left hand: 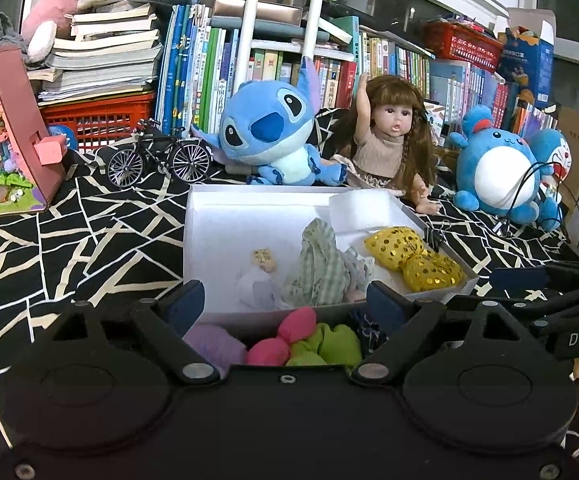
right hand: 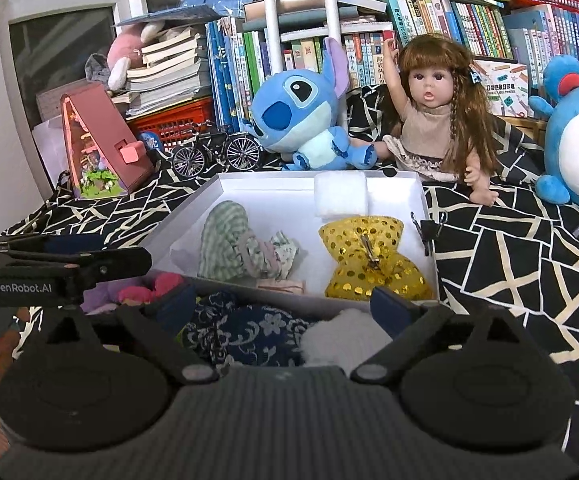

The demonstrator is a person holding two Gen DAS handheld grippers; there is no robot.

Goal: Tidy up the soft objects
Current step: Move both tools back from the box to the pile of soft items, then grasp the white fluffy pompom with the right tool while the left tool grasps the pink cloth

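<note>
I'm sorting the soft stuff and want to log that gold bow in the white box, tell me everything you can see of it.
The gold bow is a puffy, padded bow of shiny yellow-gold fabric covered in round sequins, pinched at the middle where a metal clip shows on top. It lies flat on the floor of the white box, in the near right corner against the right wall, in front of a white foam block. The green checked cloth lies apart on its left. Neither gripper touches it.

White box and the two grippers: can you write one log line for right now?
left gripper: open, empty | right gripper: open, empty | white box: gold bow, green checked cloth inside
</note>
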